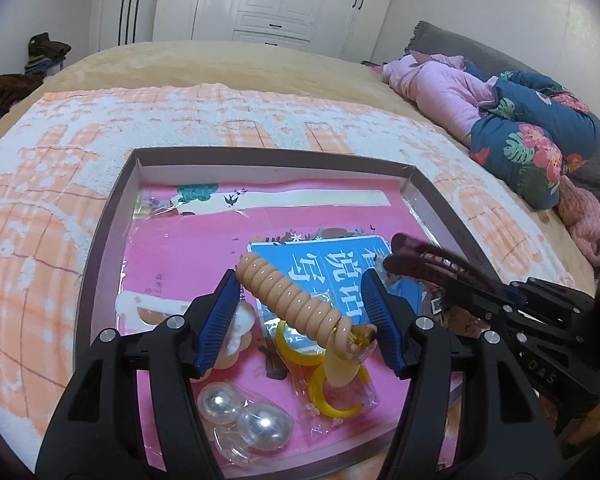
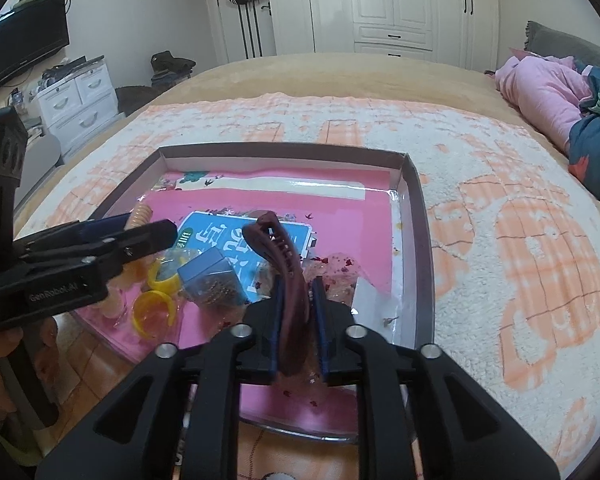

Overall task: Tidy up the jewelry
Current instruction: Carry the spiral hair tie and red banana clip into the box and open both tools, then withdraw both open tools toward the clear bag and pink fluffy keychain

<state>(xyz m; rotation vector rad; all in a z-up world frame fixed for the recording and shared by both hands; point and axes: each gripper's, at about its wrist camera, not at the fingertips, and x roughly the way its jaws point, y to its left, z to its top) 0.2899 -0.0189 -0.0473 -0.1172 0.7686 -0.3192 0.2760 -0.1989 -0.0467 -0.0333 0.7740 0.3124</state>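
Two handheld black grippers with blue pads, both poised over a shallow open box [image 1: 112, 216] lying on an orange-and-white fleece blanket [image 1: 60, 152] across a bed.

Left gripper [image 1: 298, 308]: spread wide, gripping nothing. Peach spiral hair tie [image 1: 292, 294] stretched out in the gap between the pads, touching neither as far as can be told; its near end curls down into a clear packet with yellow rings [image 1: 332, 392]. Probably lined up for a pinch on the coil.

Right gripper [image 2: 296, 320]: nearly closed, clamped on the near end of a dark maroon hair claw clip [image 2: 282, 264], whose toothed tip arches up and away toward the far side. Held by the base, probably so the claw end stays free for setting down.

Inside the box, largest first: pink printed sheet [image 2: 340, 216] lining the floor; blue card with white lettering [image 1: 332, 264] near the middle; small blue box [image 2: 212, 272] left of the clip, seen from the right wrist; clear packet with dark red flecks [image 2: 340, 272] at the right; two pearly spheres [image 1: 240, 412] wrapped in plastic at the near left.

Sorting looks early: most pieces sit loosely heaped at the near end, the far end still bare.
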